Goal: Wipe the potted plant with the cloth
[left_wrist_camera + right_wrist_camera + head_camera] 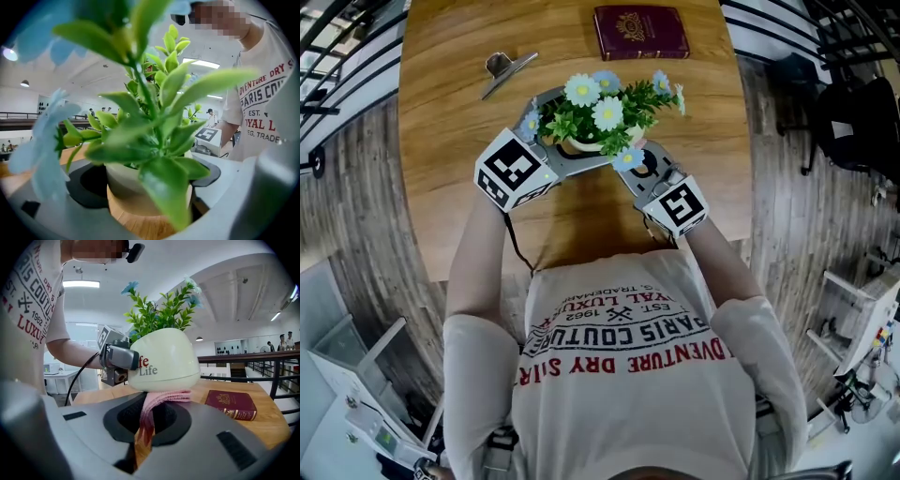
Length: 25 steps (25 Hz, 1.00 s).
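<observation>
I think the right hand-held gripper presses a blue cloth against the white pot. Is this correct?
Not quite: the cloth is pink, not blue. The right gripper view shows the right hand-held gripper pressing it against the white pot.

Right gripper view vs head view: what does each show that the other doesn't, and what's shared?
Only the right gripper view: the pink cloth pinched in the right gripper and touching the underside of the white pot, plus the pot's "Life" lettering. Only the head view: the metal clip on the table, and the white flowers from above. Both: the plant, the maroon book, and the left gripper gripping the pot.
</observation>
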Each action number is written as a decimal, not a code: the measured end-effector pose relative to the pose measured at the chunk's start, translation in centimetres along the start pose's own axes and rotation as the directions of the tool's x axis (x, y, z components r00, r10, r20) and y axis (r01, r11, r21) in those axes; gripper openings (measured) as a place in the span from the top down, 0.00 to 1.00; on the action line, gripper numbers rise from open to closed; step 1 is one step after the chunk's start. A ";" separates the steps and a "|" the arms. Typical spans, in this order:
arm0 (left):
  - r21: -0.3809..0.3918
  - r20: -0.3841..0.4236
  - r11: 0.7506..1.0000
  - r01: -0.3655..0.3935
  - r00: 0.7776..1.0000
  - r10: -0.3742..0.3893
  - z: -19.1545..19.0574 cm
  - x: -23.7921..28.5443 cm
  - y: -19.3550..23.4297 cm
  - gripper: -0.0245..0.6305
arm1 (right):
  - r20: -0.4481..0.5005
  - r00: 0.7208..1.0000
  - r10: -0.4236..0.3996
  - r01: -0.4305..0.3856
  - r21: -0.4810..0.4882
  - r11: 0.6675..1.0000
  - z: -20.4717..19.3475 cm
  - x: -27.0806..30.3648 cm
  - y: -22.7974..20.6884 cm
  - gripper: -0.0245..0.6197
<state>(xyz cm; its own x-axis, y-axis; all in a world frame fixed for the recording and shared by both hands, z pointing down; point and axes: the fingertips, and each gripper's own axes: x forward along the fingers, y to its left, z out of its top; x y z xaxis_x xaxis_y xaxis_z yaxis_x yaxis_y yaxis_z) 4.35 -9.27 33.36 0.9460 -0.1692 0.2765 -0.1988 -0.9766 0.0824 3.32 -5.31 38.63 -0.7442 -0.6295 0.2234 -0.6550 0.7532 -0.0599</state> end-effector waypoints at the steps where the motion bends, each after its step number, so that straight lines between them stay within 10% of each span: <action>1: 0.005 -0.009 1.000 0.000 1.000 0.000 -0.2 0.0 0.0 0.20 | -0.014 1.000 -0.008 0.008 0.003 1.000 -0.4 -0.3 -0.4 0.90; 9: 0.040 -0.027 0.999 0.001 1.000 0.000 -2.3 1.4 -1.2 0.20 | -0.116 0.983 -0.143 0.148 0.033 0.988 -3.8 -2.7 -4.7 0.90; 17: 0.037 -0.087 0.998 0.047 0.995 -0.044 -6.4 6.1 -4.4 0.20 | -0.231 0.901 -0.367 0.389 0.059 0.919 -8.6 -8.6 -11.8 0.90; 25: 0.016 -0.186 0.997 0.073 0.980 -0.069 -12.4 10.3 -7.2 0.20 | -0.231 0.880 -0.414 0.440 0.071 0.895 -10.4 -12.9 -16.0 0.90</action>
<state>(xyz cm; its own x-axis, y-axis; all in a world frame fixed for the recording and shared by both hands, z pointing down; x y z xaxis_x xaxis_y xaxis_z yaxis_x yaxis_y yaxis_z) 12.37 -2.37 47.47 0.8931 -0.0740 0.4438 -0.1252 -0.9883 0.0872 24.76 -7.20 46.78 -0.3536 -0.8223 0.4458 -0.9231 0.3839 -0.0242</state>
